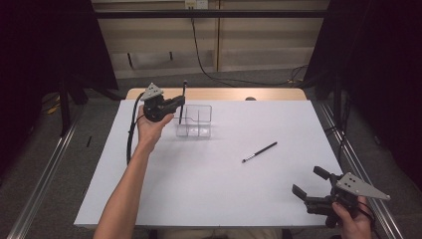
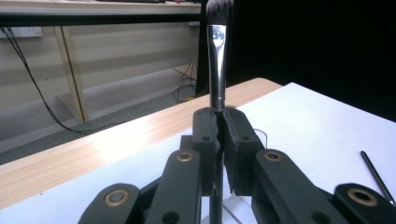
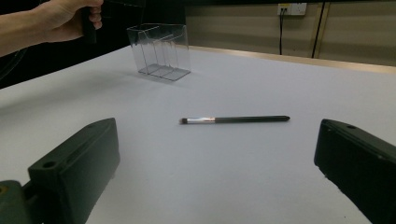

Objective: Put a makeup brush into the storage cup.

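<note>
Holding a makeup brush (image 2: 216, 60) upright, bristles up, in the left tool (image 1: 175, 106), jaws clamped tight on the handle, just above the left end of the clear organizer (image 1: 194, 121) near the far edge of the desk (image 1: 209, 199). Judging the step in hand as lowering the handle into one of the organizer's compartments; which compartment lies directly under the tip cannot be told from here.

Doing it well: keeping the brush vertical so the lower end clears the thin transparent walls rather than catching on a rim. Sinking slowly and straight, since the light plastic organizer would likely slide or tip at a sideways nudge. Releasing only once the handle's end is well inside, so the brush leans against a wall instead of toppling out. Easing the jaws apart gently and lifting straight up afterwards, avoiding dragging the bristles along.

Waiting near the front right corner of the desk, the right tool (image 1: 315, 188), jaws spread wide with nothing between them. Lying flat on the desk between organizer and right tool, well apart from both, a second brush (image 3: 235, 119), probably next for picking up.
</note>
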Demonstrator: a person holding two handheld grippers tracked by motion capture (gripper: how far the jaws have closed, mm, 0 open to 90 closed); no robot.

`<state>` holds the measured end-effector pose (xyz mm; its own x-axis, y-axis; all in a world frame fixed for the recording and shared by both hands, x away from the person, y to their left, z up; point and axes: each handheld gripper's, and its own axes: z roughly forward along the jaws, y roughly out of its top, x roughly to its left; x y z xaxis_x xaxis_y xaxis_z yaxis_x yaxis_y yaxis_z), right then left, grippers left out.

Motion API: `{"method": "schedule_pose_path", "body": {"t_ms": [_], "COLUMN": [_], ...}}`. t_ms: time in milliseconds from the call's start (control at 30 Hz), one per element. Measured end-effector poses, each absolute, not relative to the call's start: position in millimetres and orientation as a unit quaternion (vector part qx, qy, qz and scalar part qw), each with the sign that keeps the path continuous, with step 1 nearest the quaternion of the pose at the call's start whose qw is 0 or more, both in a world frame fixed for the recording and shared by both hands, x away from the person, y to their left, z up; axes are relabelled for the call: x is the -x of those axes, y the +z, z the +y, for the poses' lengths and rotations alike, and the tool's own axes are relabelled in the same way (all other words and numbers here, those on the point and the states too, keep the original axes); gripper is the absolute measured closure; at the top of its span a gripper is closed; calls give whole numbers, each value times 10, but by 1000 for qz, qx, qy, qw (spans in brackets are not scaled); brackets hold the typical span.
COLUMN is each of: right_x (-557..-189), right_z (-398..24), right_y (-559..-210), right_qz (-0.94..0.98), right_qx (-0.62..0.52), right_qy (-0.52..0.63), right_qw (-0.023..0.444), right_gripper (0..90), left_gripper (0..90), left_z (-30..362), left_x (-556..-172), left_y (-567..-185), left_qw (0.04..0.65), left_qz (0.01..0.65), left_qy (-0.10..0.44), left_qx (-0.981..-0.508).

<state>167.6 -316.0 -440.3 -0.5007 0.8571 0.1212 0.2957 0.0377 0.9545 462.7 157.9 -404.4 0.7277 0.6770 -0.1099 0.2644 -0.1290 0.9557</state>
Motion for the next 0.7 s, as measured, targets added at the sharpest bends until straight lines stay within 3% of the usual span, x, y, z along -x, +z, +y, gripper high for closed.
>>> {"method": "schedule_pose_path", "body": {"t_ms": [600, 700], "right_x": [-1678, -1674], "right_z": [-3161, -3161], "right_y": [-4403, -4401], "right_qz": [672, 672], "right_qx": [-429, -429], "right_qy": [546, 546], "right_qw": [257, 257], "right_gripper": [0, 0], "left_gripper": [839, 801], "left_z": [1636, 1635], "left_x": [-4634, -4634], "left_y": [-4134, -4148], "left_qw": [571, 568], "left_qz": [333, 337], "left_qy": [171, 167], "left_qx": [-731, -732]}}
